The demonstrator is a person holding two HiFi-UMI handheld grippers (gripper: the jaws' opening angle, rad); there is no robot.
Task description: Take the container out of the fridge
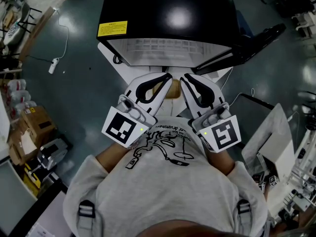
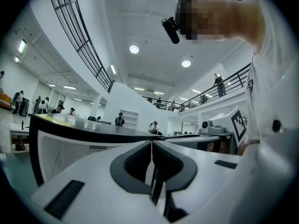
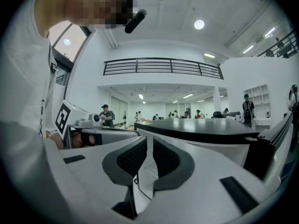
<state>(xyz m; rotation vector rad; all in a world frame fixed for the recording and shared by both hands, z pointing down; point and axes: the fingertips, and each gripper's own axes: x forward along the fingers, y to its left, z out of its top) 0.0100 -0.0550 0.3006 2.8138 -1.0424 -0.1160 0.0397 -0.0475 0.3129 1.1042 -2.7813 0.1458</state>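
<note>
Holding white two-jaw left gripper (image 1: pixel 167 79) pressed together, empty, just beside white right gripper (image 1: pixel 184 79), slim gap between pads, pinching nothing. Facing white black-topped box fridge (image 1: pixel 163 9) just ahead, black door (image 1: pixel 249 43) swung open rightward. Can't make out container; fridge inside hidden from above.

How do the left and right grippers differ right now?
The left gripper has its jaws shut tight, while the right gripper has its jaws slightly apart. In the head view the left gripper slants toward the right and the right gripper toward the left, tips nearly meeting. Both are empty and held in front of the fridge.
</note>
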